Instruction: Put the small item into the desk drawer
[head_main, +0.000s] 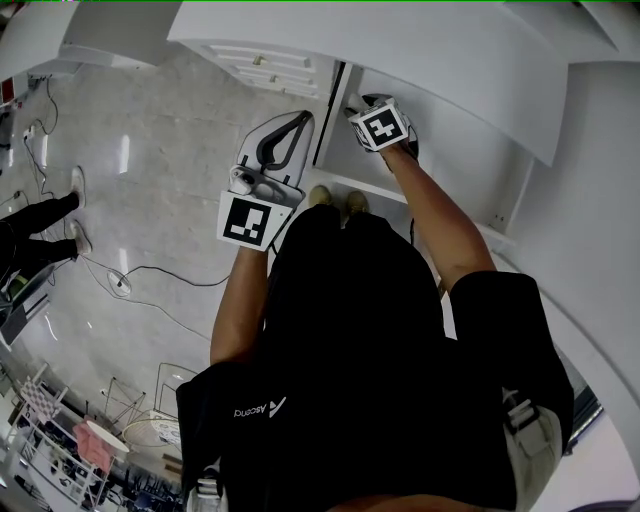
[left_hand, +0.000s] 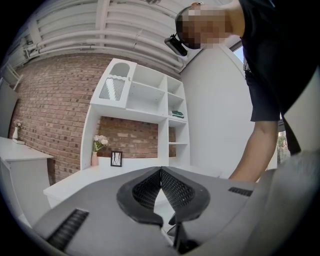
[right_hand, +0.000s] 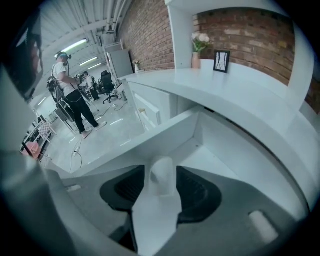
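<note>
Jaws of right gripper (right_hand: 162, 172) apart, small item (right_hand: 161, 186) between; those of left gripper (left_hand: 160, 172) together, empty.

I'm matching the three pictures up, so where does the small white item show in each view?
Head view: not visible, presumably hidden under the right gripper at the open drawer.
Left gripper view: not in it.
Right gripper view: small white item low centre, between the jaws.
Shared landmark: the white desk top, seen in all three.
</note>
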